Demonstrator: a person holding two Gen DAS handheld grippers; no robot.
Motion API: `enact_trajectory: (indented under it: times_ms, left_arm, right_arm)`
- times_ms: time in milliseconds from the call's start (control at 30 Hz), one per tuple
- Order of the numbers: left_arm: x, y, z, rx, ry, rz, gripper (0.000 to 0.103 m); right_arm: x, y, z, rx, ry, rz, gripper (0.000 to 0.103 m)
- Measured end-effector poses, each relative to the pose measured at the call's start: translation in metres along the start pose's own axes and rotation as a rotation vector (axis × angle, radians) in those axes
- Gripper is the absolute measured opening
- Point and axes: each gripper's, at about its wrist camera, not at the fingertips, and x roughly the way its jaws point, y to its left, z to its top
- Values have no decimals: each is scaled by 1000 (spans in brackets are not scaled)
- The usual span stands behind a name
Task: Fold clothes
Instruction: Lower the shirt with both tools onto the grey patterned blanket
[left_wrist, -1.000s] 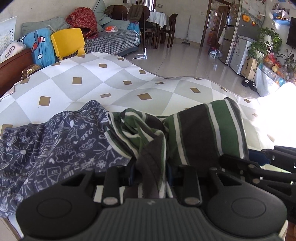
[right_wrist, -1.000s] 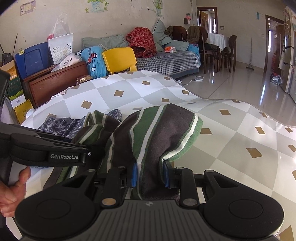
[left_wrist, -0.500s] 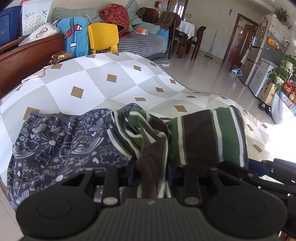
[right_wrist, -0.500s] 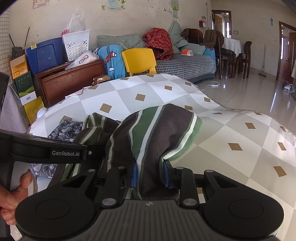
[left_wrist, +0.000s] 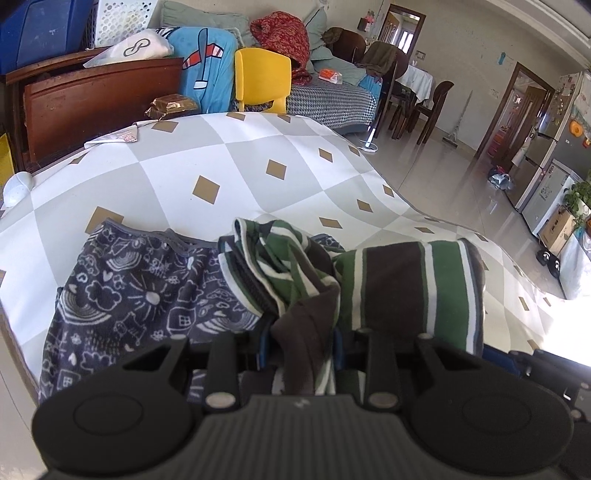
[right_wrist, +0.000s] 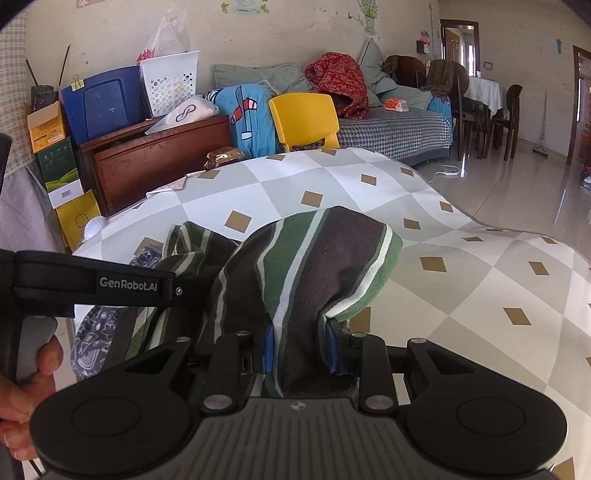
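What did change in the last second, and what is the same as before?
Both views shifted, so the hands moved slightly over the table; the direction is unclear. Nothing was grasped or released: left claw and right claw stay shut on the striped garment. The patterned cloth lies unmoved.

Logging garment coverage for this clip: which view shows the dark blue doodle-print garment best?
The left wrist view: the doodle-print garment lies spread on the checked table cover, most of its print visible beside the striped shirt. The right wrist view shows only scraps of it behind the left gripper.

Matte black ribbed tongs (right_wrist: 298, 345) with blue pads (right_wrist: 267, 349), silver screws, white "GenRobot.AI" lettering on the neighbouring arm.
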Motion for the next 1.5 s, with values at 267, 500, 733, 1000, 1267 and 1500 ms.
enact_trajectory:
  times_ms: [267, 500, 733, 1000, 1267, 1500]
  left_arm:
    - [3, 24, 28, -30, -53, 39, 29]
    - [13, 37, 44, -61, -67, 33, 28]
    - [36, 58, 45, -137, -16, 89, 28]
    - [46, 86, 40, -252, 31, 128, 34]
    - [44, 107, 33, -363, 58, 124, 38]
    - [52, 119, 21, -420, 110, 132, 39]
  right_arm:
    - [35, 22, 22, 3, -8, 31, 27]
    - [67, 38, 32, 6, -8, 60, 26]
    - [80, 18, 21, 72, 27, 41, 26]
    - [93, -8, 5, 153, 71, 13, 38]
    - [82, -15, 2, 187, 57, 11, 39]
    - [98, -9, 0, 189, 93, -6, 42]
